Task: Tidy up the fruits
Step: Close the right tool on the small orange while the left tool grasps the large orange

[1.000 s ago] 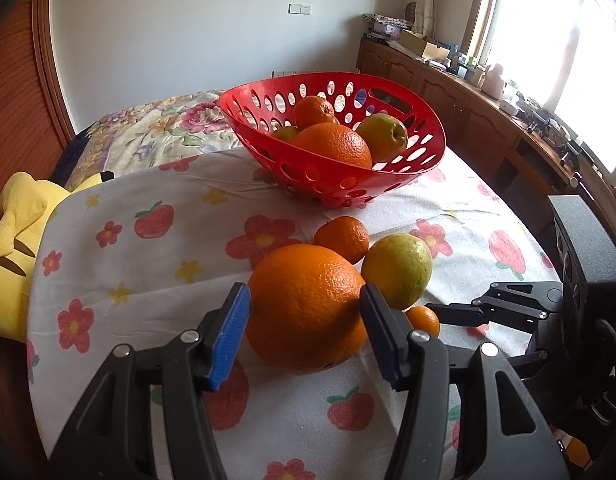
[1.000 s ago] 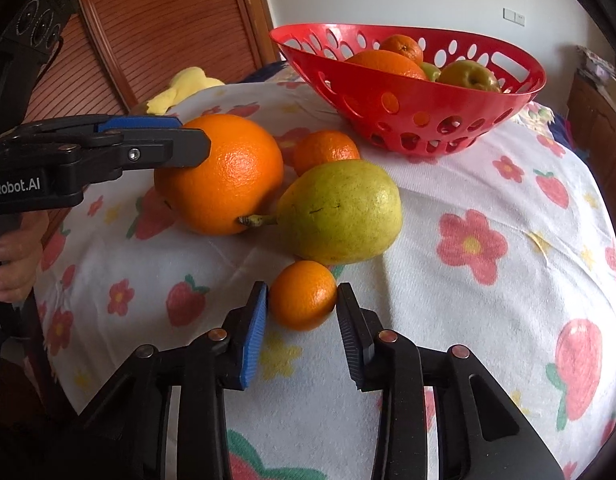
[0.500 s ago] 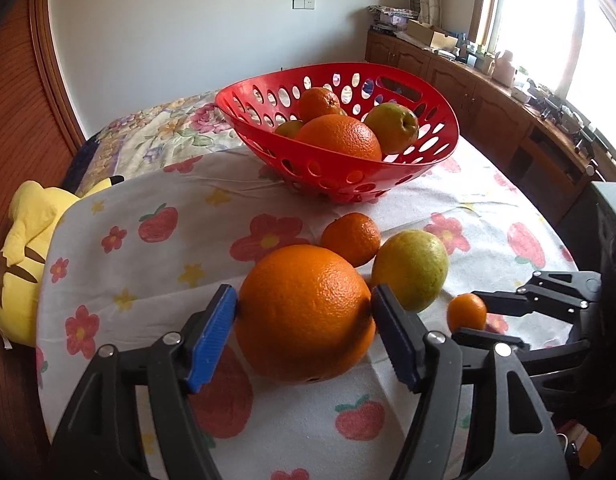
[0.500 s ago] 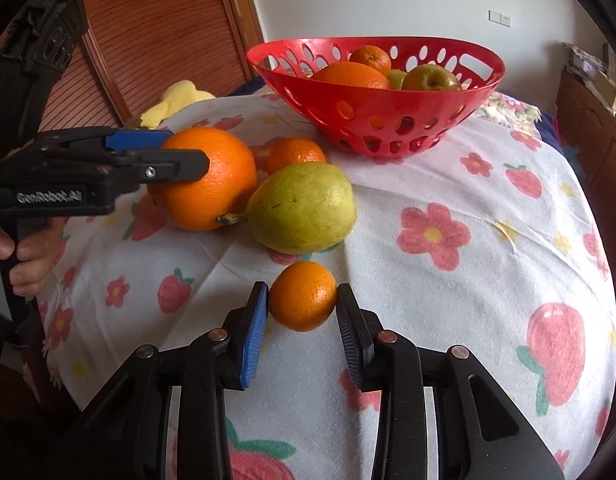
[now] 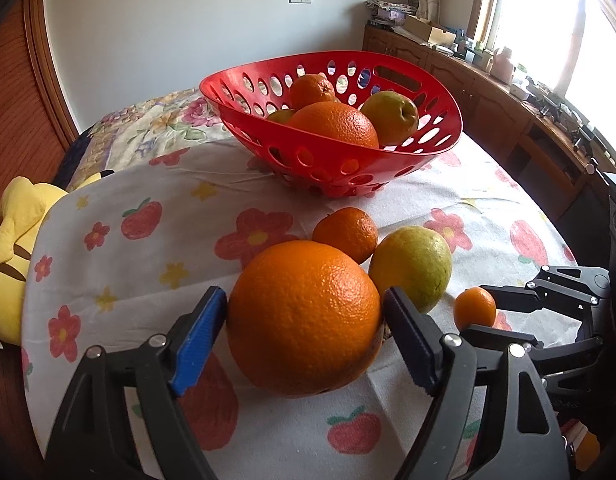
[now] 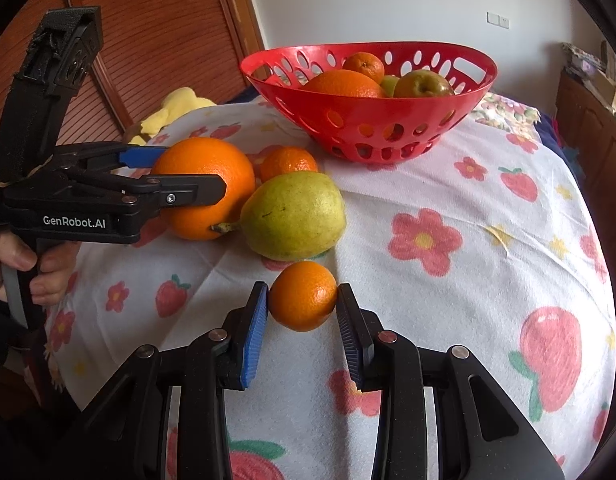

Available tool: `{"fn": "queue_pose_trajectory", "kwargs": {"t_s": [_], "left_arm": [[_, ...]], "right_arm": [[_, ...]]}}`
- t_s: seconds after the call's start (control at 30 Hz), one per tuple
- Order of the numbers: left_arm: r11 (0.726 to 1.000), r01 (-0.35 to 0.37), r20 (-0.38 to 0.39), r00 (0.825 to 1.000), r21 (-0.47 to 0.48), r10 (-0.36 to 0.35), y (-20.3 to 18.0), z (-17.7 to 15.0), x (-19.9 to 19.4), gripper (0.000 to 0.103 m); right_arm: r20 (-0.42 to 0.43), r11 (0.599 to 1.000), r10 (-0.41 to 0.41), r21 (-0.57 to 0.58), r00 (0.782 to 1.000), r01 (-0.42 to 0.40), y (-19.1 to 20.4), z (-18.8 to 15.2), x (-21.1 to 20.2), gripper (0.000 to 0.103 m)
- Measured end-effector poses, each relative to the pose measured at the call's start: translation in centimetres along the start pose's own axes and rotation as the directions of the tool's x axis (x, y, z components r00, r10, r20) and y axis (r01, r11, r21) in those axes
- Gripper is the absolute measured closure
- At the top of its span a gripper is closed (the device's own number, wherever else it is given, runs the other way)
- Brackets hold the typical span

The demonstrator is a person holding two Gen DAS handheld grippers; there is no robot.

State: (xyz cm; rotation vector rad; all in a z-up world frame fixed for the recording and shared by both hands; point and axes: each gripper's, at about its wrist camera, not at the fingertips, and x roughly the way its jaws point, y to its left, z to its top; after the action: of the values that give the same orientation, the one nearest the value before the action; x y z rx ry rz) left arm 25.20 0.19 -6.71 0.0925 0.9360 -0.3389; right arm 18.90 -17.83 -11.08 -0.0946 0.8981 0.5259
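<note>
Your left tongs [image 5: 303,320] are opening around the large orange [image 5: 303,316], which sits on the table [image 5: 488,196] where a second ago they framed it more narrowly; it is not gripped. Your right tongs [image 6: 301,312] stay clamped on the small mandarin [image 6: 303,295], lifted slightly. The red basket [image 5: 440,148] stands beyond, so the mandarin looks ready to go in first.

My left gripper [image 5: 303,320] jaws opening around big orange [image 5: 303,316]; pads now wider than before, gap showing at right pad. Orange sits on cloth [image 5: 147,264]. My right gripper [image 6: 301,308] lifts tangerine [image 6: 302,295] slightly, drawing back from pear [image 6: 293,216].
</note>
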Motion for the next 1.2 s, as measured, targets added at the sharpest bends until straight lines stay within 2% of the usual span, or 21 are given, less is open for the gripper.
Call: {"fn": "queue_pose_trajectory", "kwargs": {"t_s": [0.3,0.73,1.2], "left_arm": [[0.999,0.031,-0.009,0.999,-0.012,-0.031,0.4,-0.3,0.8,0.019],[0.999,0.032,0.007,0.999,-0.019,-0.032,0.6,-1.3,-0.3,0.023],[0.998,0.058,0.124,0.991,-0.004,-0.057,0.6,1.2,-4.8,0.024]], "right_arm": [[-0.004,1.000,-0.003,0.007,1.000,0.003,-0.2,0.0,0.0,0.069],[0.015,1.000,-0.017,0.016,1.000,0.016,-1.0,0.5,-0.9,0.069],[0.101,0.998,-0.038,0.044,0.994,0.034,-3.0,3.5,-3.3,0.069]]}}
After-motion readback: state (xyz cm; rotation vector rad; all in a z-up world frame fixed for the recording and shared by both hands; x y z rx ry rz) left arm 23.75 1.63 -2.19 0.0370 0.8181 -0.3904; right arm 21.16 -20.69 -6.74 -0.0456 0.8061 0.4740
